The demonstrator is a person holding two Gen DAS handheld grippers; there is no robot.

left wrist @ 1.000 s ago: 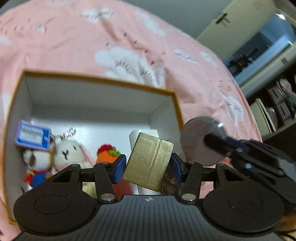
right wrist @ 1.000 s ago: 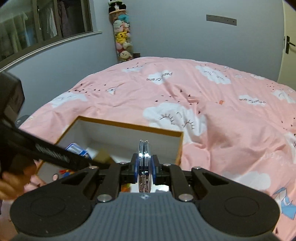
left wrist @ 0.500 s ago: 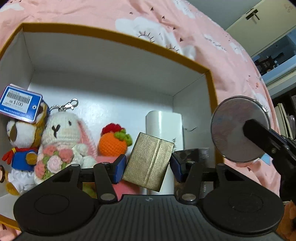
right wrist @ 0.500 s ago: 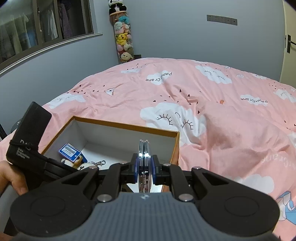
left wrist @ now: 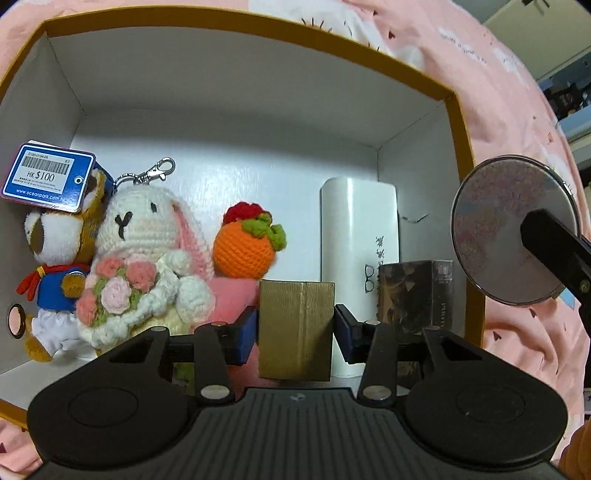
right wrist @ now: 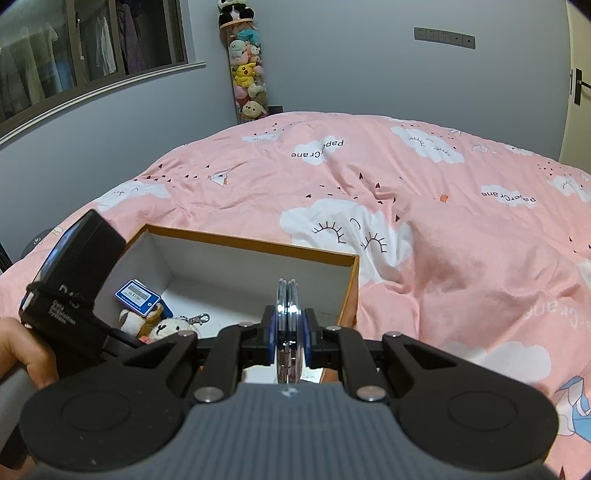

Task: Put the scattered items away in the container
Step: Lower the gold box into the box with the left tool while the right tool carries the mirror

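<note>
An open box with orange rim and white inside [left wrist: 258, 33] lies on the pink bed; it also shows in the right wrist view [right wrist: 255, 245]. My left gripper [left wrist: 295, 328] is shut on a small gold box [left wrist: 295, 325], held upright low inside the container. My right gripper [right wrist: 289, 332] is shut on a round compact mirror [right wrist: 289, 314], held edge-on above the box's right side; the mirror's face shows in the left wrist view [left wrist: 513, 229]. Inside are a bear plush with blue price tag [left wrist: 55, 236], a crocheted rabbit [left wrist: 144, 258], a crocheted orange [left wrist: 245, 245], a white case [left wrist: 358, 236] and a dark box [left wrist: 417, 291].
The pink cloud-print duvet [right wrist: 406, 192] surrounds the box. A window [right wrist: 92, 48] is at the far left, a column of plush toys [right wrist: 245, 74] stands against the grey wall, and a door [right wrist: 578, 88] is at the right.
My left gripper has gone down into the box with the gold box, which has turned from tilted to upright. My right gripper has held the mirror near the box's right side.
</note>
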